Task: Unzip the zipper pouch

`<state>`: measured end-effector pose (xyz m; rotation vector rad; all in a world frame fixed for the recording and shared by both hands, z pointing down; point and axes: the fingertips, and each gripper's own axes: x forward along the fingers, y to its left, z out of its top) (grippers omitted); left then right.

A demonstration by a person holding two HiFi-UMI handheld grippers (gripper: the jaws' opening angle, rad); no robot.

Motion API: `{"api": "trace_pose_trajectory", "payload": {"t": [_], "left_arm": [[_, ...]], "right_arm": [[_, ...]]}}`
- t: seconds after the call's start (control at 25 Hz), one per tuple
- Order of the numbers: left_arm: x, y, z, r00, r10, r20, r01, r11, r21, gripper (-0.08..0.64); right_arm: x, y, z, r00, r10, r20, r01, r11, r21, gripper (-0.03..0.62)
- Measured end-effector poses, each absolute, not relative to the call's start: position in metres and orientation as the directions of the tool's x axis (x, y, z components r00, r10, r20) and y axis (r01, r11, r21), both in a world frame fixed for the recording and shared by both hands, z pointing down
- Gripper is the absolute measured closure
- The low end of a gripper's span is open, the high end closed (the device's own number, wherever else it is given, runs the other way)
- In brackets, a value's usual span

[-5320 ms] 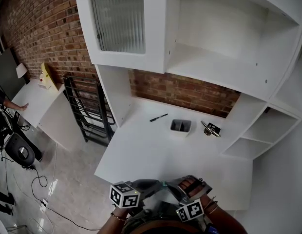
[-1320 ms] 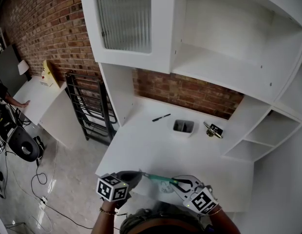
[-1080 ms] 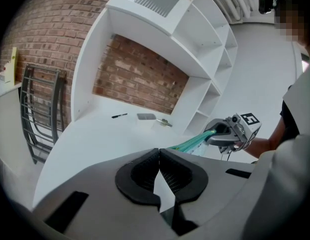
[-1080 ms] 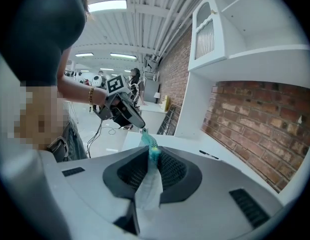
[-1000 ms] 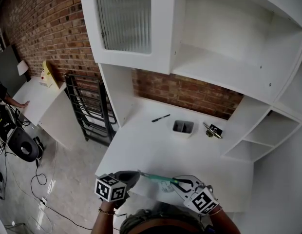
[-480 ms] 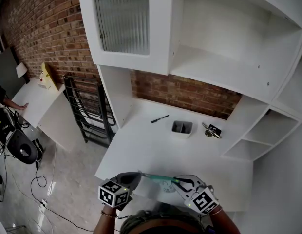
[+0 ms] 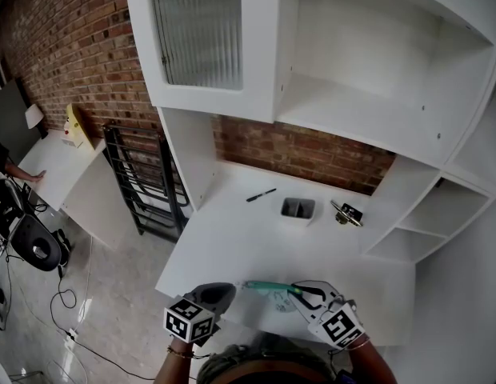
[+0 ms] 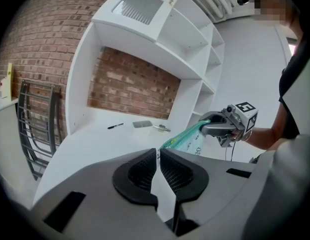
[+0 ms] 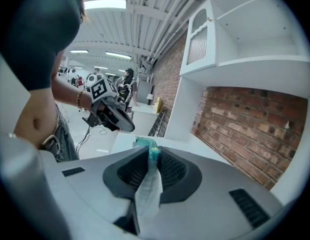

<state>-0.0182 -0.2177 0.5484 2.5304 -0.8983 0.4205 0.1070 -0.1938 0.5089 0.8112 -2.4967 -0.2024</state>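
Note:
I hold a clear zipper pouch (image 7: 274, 297) with a teal zipper in the air over the front edge of the white desk (image 7: 232, 242). My right gripper (image 7: 301, 293) is shut on the pouch's right end; in the right gripper view the pouch (image 9: 148, 181) is pinched between the pads. My left gripper (image 7: 232, 289) is shut, with nothing visible between its pads. The zipper's left end stops a little short of its tips. In the left gripper view the pouch (image 8: 191, 138) slopes from just ahead of the left gripper (image 8: 158, 153) up to the right gripper (image 8: 215, 126).
Toward the back of the desk lie a black pen (image 7: 261, 193), a small grey two-slot tray (image 7: 298, 208) and a small dark and gold object (image 7: 346, 212). White shelves and a cabinet rise behind. A black metal rack (image 7: 144, 178) stands on the floor to the left.
The teal zipper's left end reached the left gripper's tips before; now it sits slightly to the right of them. The right gripper has shifted a little right. Both jaws look unchanged.

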Motion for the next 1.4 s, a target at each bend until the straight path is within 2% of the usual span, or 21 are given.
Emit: {"api": "trace_pose_trajectory", "payload": {"t": [0.8, 1.4], "left_arm": [[-0.003, -0.208, 0.557, 0.765, -0.514, 0.388, -0.636, -0.696, 0.333, 0.554], [-0.014, -0.199, 0.567, 0.744, -0.531, 0.407, -0.665, -0.654, 0.361, 0.554]], "right_arm": [[0.138, -0.255, 0.492, -0.636, -0.662, 0.396, -0.547, 0.749, 0.374, 0.543], [0.123, -0.332, 0.517, -0.634, -0.657, 0.407, -0.585, 0.753, 0.302, 0.543]]}}
